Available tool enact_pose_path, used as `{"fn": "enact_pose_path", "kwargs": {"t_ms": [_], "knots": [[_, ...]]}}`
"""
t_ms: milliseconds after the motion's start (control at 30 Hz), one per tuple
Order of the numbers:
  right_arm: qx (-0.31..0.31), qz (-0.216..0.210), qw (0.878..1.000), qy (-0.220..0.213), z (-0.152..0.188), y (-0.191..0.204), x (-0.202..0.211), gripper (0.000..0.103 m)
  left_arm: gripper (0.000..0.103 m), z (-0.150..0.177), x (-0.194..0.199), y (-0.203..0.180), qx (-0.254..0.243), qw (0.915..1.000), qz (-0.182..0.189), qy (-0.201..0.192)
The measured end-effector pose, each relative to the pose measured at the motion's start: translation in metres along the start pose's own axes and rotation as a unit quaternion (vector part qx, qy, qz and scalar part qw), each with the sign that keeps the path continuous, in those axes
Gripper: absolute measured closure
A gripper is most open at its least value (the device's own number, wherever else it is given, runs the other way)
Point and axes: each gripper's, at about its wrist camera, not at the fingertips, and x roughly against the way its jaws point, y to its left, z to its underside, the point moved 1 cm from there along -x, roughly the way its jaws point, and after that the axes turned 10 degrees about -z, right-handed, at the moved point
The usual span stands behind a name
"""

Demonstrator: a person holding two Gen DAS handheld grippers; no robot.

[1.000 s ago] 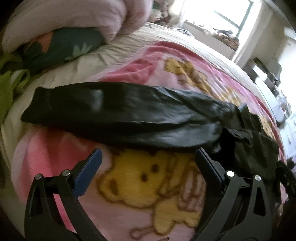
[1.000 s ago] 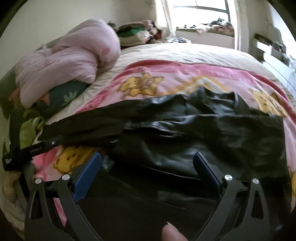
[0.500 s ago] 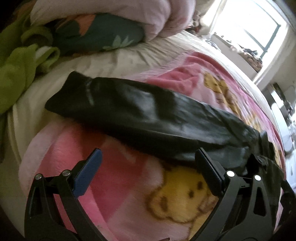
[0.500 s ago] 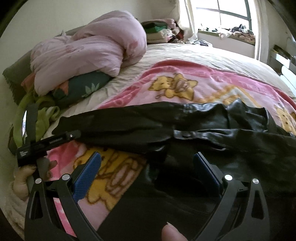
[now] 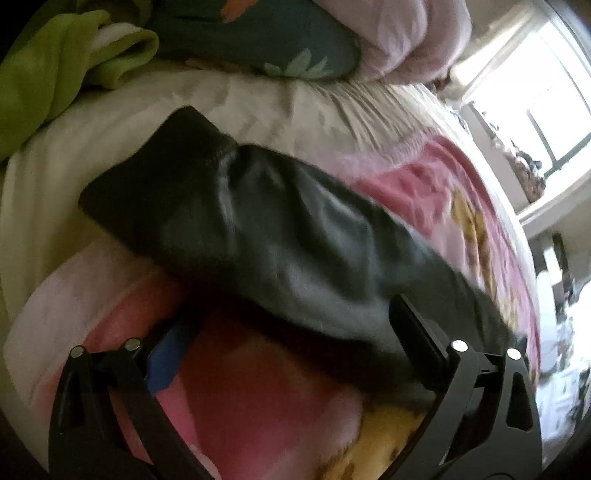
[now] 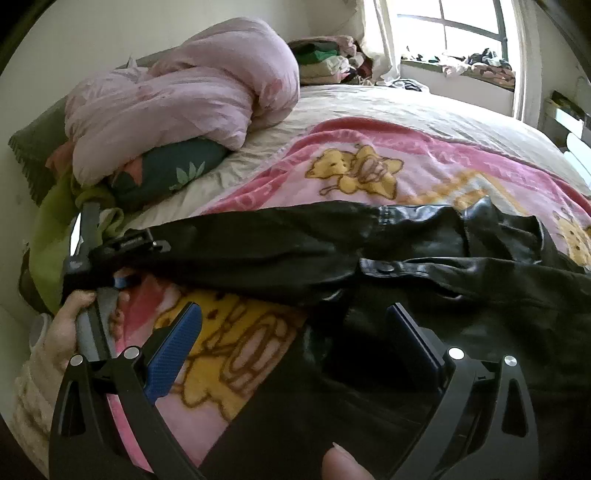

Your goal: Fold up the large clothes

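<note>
A black leather jacket (image 6: 424, 280) lies spread on a pink cartoon-bear blanket (image 6: 369, 155) on the bed. Its long sleeve (image 5: 266, 236) stretches left, with the cuff (image 5: 166, 173) on the cream sheet. My left gripper (image 5: 291, 332) is open, low over the blanket just below the sleeve, near its cuff end. It also shows in the right wrist view (image 6: 110, 258), held in a hand beside the cuff. My right gripper (image 6: 295, 332) is open over the jacket's body, near where the sleeve joins.
A rolled pink duvet (image 6: 192, 107) lies on a dark floral pillow (image 6: 170, 173) at the bed's head. A green garment (image 5: 48, 77) lies at the left edge. Folded clothes (image 6: 325, 62) are stacked by the window (image 6: 461, 33).
My left gripper has moved left along the sleeve toward the cuff and come closer to it. My right gripper has shifted left toward the sleeve's root. Both stay open.
</note>
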Motion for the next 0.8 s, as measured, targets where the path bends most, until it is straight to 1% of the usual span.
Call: {"fn": "enact_pose_path", "kwargs": {"t_ms": [33, 67, 100, 133, 167, 233, 267, 333, 400, 533, 667, 800], "knots": [[-0.002, 0.001, 1.0, -0.002, 0.001, -0.002, 0.003, 0.004, 0.039, -0.003, 0.0, 0.001, 0.004, 1.0, -0.005, -0.006], [-0.004, 0.002, 1.0, -0.004, 0.001, -0.005, 0.006, 0.004, 0.049, -0.005, 0.0, 0.001, 0.006, 0.9998, -0.011, -0.012], [-0.006, 0.004, 1.0, -0.005, 0.002, -0.007, 0.008, 0.004, 0.063, -0.008, 0.0, 0.003, 0.009, 0.9996, -0.02, -0.017], [-0.009, 0.006, 1.0, -0.007, 0.003, -0.011, 0.011, 0.004, 0.073, -0.009, 0.0, 0.004, 0.01, 0.9995, -0.022, -0.021], [-0.012, 0.006, 1.0, -0.009, 0.003, -0.014, 0.013, 0.004, 0.077, -0.01, 0.005, 0.005, 0.009, 0.9991, -0.022, -0.034], [-0.019, 0.008, 1.0, -0.012, 0.006, -0.02, 0.017, 0.004, 0.09, -0.012, 0.011, 0.001, 0.001, 0.9985, -0.019, -0.052], [-0.022, 0.01, 1.0, -0.013, 0.006, -0.023, 0.018, 0.004, 0.092, -0.011, 0.017, 0.0, -0.005, 0.9977, -0.017, -0.066], [-0.03, 0.011, 0.999, -0.015, 0.009, -0.029, 0.021, 0.004, 0.097, -0.013, 0.024, -0.004, -0.013, 0.9966, -0.009, -0.081], [-0.036, 0.015, 0.999, -0.017, 0.012, -0.034, 0.023, 0.004, 0.098, -0.013, 0.033, -0.004, -0.014, 0.995, 0.005, -0.099], [-0.046, 0.028, 0.998, -0.018, 0.02, -0.047, 0.031, 0.004, 0.1, -0.012, 0.056, -0.011, -0.026, 0.9912, 0.025, -0.127], [-0.058, 0.037, 0.997, -0.024, 0.026, -0.061, 0.042, 0.004, 0.101, -0.01, 0.083, -0.029, -0.045, 0.9858, 0.045, -0.155], [-0.069, 0.043, 0.996, -0.032, 0.033, -0.077, 0.056, 0.004, 0.102, -0.007, 0.12, -0.051, -0.068, 0.9771, 0.074, -0.188]]}}
